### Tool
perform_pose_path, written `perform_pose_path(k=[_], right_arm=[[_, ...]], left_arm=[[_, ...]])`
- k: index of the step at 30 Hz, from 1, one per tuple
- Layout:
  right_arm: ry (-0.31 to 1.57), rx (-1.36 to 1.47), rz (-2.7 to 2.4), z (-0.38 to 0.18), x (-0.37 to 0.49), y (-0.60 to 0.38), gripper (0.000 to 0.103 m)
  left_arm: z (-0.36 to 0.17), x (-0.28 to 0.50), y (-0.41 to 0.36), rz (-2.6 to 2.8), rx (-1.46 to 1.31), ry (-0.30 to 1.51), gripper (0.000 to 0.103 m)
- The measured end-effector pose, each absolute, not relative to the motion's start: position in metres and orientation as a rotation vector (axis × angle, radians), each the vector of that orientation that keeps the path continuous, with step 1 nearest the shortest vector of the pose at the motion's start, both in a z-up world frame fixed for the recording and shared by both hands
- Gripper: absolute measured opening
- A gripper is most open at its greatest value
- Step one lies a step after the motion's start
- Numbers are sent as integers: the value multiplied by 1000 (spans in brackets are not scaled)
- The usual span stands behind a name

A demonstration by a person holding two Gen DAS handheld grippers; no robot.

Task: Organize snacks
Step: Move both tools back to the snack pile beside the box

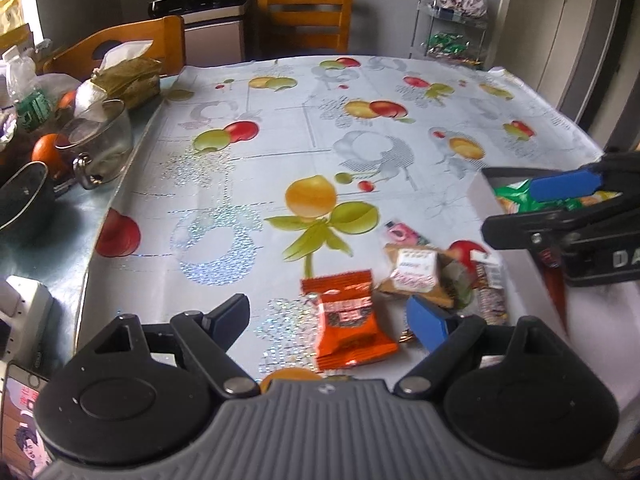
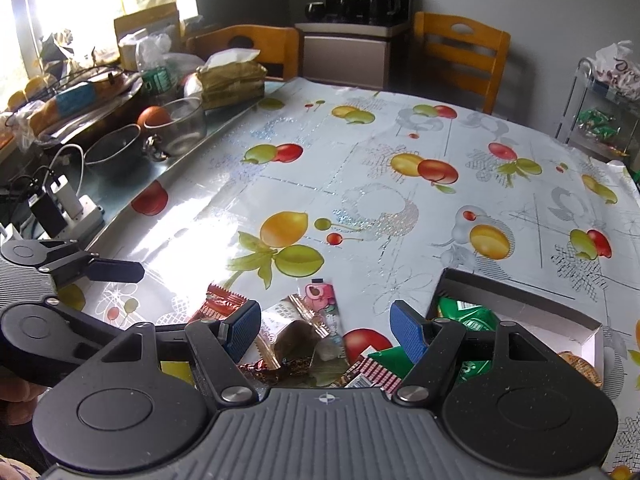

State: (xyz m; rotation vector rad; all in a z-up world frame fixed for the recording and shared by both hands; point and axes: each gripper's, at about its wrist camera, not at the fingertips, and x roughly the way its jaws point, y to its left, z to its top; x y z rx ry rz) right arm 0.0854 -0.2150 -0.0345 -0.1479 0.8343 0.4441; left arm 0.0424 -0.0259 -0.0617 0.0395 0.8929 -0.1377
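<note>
Hovering with jaws apart and empty, the left hand-held gripper (image 1: 328,316) frames the orange snack packet (image 1: 347,320); the right hand-held gripper (image 2: 324,330), likewise apart, overhangs the snack pile (image 2: 300,336) on the bench (image 2: 360,184), with the box (image 2: 520,308) at its three o'clock; crowded wrappers risk a double pickup.

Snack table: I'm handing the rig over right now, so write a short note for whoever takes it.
Left gripper: jaws open, empty, over the orange packet.
Right gripper: jaws open, empty, over the loose pile of snacks.
Things: the box sits right of the pile on the tablecloth, with green packets in it; one green packet lies outside, beside the box.
Done: some snacks are boxed.
Left: the orange packet, the pink packet, the brown wrappers and the rest of the pile are not yet boxed.
</note>
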Motion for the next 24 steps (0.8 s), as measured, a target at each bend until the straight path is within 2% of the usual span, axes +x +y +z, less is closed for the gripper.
perform_pose_path(k=[24], right_arm=[[922,-160,433,-51,91,-205,73]], left_arm=[[-106,71,-26,-139,-3,951,86]])
